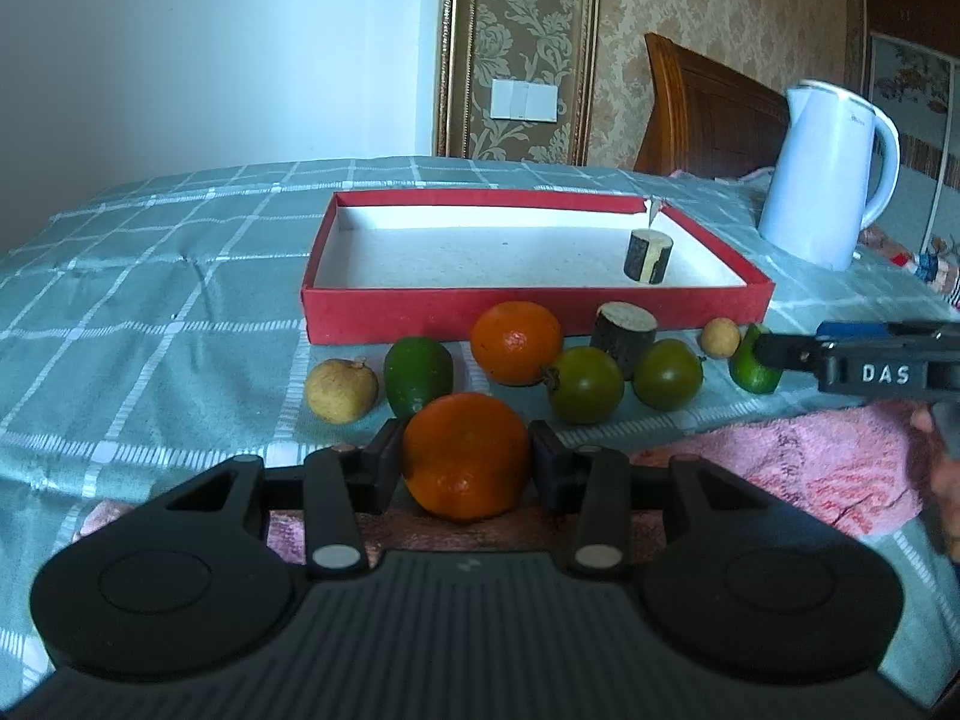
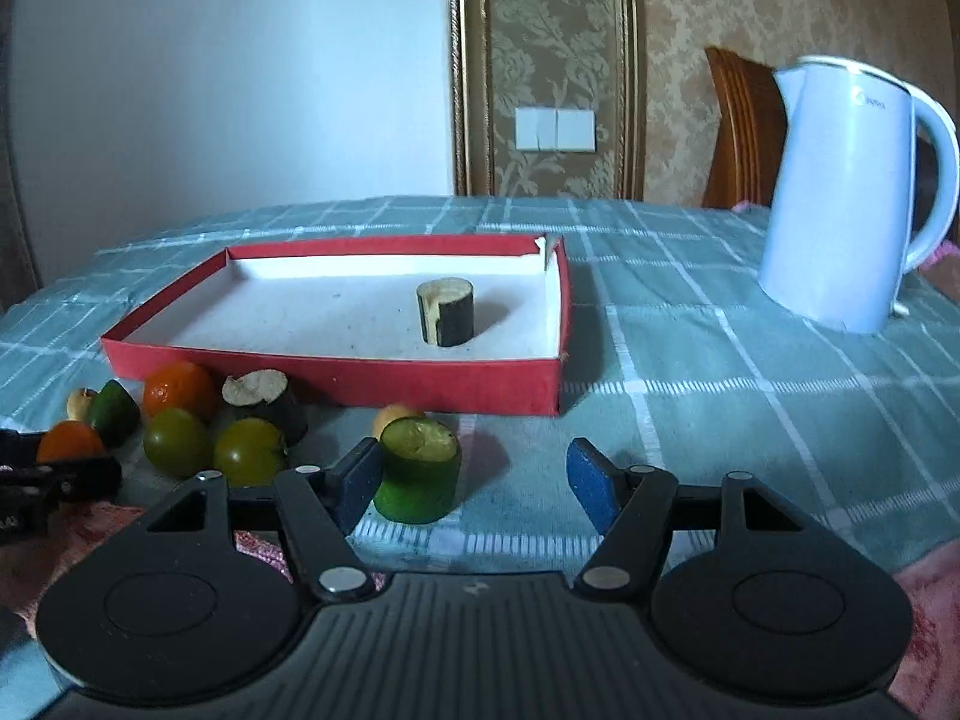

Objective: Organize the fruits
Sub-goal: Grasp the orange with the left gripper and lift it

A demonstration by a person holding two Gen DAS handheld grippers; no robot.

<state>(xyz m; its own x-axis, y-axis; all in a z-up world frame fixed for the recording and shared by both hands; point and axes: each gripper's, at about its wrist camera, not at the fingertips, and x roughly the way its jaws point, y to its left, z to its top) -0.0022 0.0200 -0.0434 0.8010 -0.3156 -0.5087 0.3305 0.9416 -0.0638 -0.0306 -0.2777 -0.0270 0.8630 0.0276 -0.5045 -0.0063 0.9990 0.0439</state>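
My left gripper [image 1: 465, 456] is shut on an orange [image 1: 465, 456], held just in front of the row of fruit. Behind it lie a second orange [image 1: 516, 343], a green fruit [image 1: 418, 373], a tan round fruit [image 1: 341, 390], two green tomatoes [image 1: 585, 384] and a dark cut piece [image 1: 624, 330]. A red tray [image 1: 528, 312] holds one dark cut piece [image 1: 648, 255]. My right gripper [image 2: 477, 480] is open; its left finger touches a green cut piece [image 2: 418, 468] standing on the cloth. The right gripper also shows in the left wrist view [image 1: 858, 363].
A white kettle [image 2: 852, 198] stands at the right on the green checked tablecloth [image 2: 720, 360]. A pink towel [image 1: 810, 468] lies at the near edge. A small tan fruit [image 1: 720, 337] sits by the tray's front right. A wooden chair [image 1: 708, 114] stands behind the table.
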